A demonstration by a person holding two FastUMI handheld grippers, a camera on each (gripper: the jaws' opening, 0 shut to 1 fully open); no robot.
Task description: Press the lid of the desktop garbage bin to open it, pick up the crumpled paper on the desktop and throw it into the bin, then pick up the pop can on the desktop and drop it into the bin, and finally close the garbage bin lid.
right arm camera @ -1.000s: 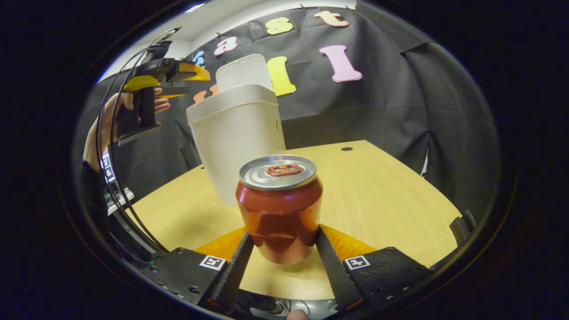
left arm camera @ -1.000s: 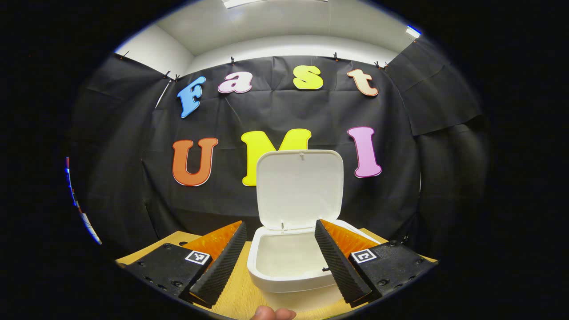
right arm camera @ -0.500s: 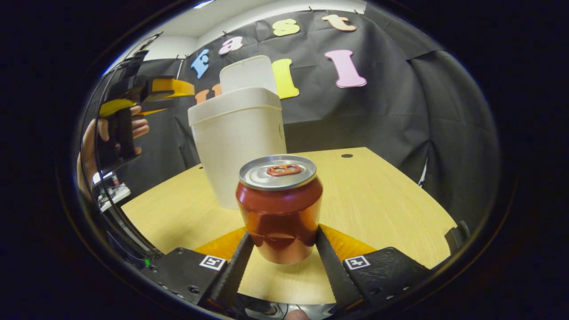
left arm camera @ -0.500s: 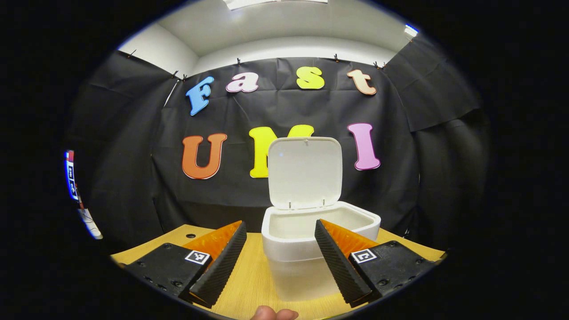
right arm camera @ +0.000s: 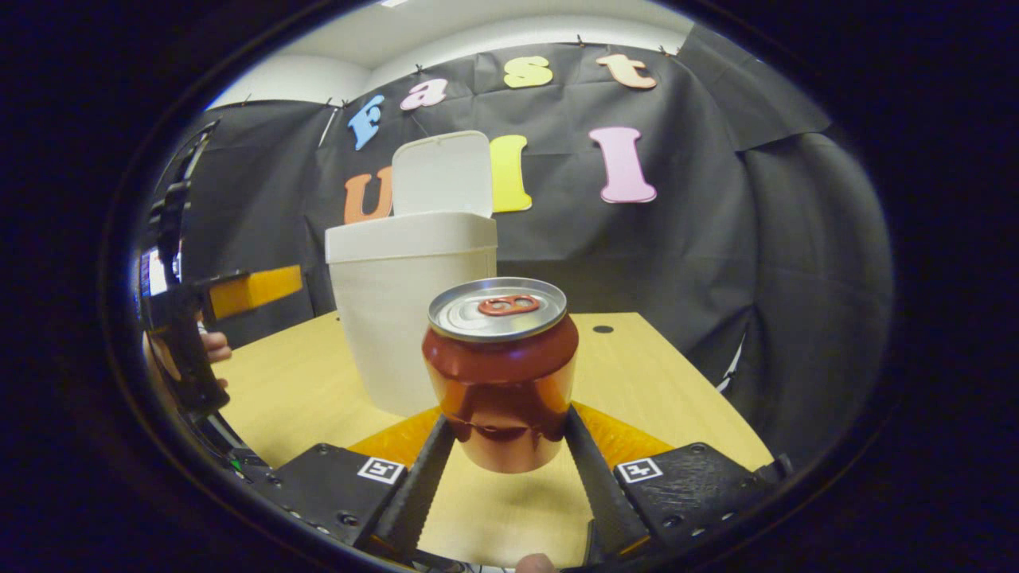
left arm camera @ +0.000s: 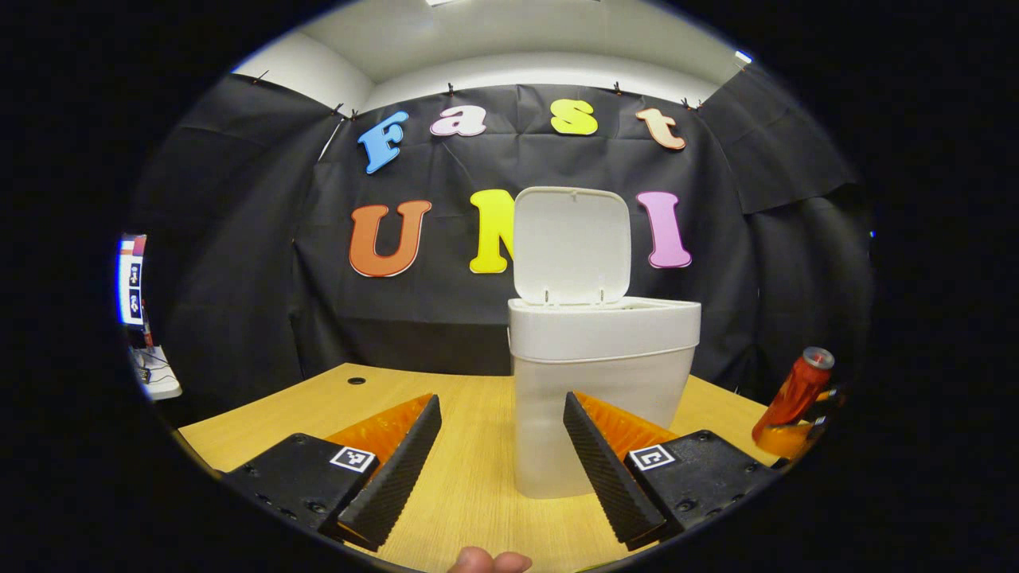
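Observation:
The white bin [left arm camera: 605, 398] stands on the wooden table [left arm camera: 318, 398] with its lid [left arm camera: 571, 243] swung upright. My left gripper [left arm camera: 500, 402] is open and holds nothing; it hangs low in front of the bin, a short way back from it. A red pop can [right arm camera: 501, 374] with a silver top sits upright between both fingers of my right gripper [right arm camera: 503, 426], which is shut on it. The bin [right arm camera: 410, 318] and its raised lid [right arm camera: 440, 175] are just behind the can, to the left. From the left gripper view the can [left arm camera: 796, 390] leans at the far right.
Black cloth walls close off the table's back and sides. A small round hole [left arm camera: 356, 380] lies in the tabletop at the back left of the bin. The left gripper [right arm camera: 239, 290] and the hand [right arm camera: 211, 346] holding it appear at the left of the right gripper view.
My left gripper has drawn back and down from above the bin's mouth, so the bin now shows from the side. The right gripper stays shut on the can and its view has tilted.

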